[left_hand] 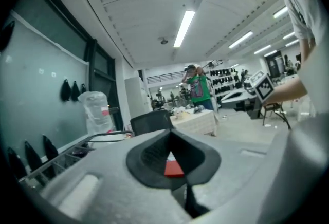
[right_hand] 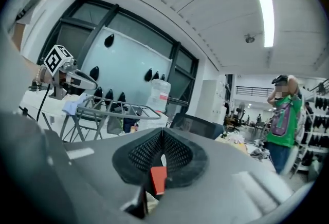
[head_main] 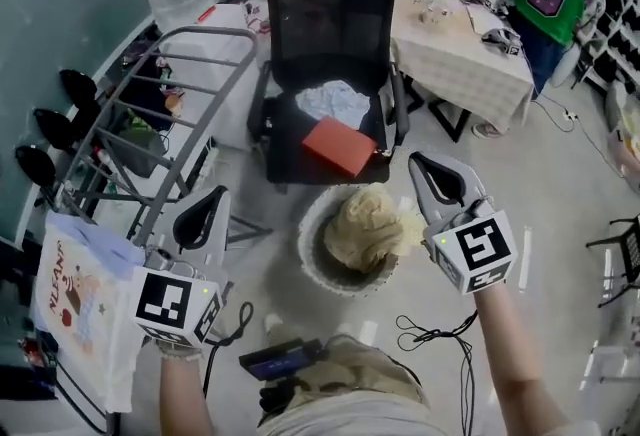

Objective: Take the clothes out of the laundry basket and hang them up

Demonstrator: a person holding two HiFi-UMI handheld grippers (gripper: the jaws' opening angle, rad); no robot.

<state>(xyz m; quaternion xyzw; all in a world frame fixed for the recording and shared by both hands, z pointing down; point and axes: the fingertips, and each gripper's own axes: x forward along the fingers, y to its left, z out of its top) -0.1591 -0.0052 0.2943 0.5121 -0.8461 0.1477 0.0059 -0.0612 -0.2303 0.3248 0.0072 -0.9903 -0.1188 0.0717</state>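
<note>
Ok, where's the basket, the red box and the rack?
basket [head_main: 312, 269], head view, on its white rim.
red box [head_main: 340, 147], head view, on its top face.
rack [head_main: 205, 31], head view, on its top bar.

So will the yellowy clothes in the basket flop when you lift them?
Probably floppy: the cream clothes lie crumpled in a soft heap. Likely light, though bulky, since they spill over the laundry basket rim, so parts may trail.
</note>
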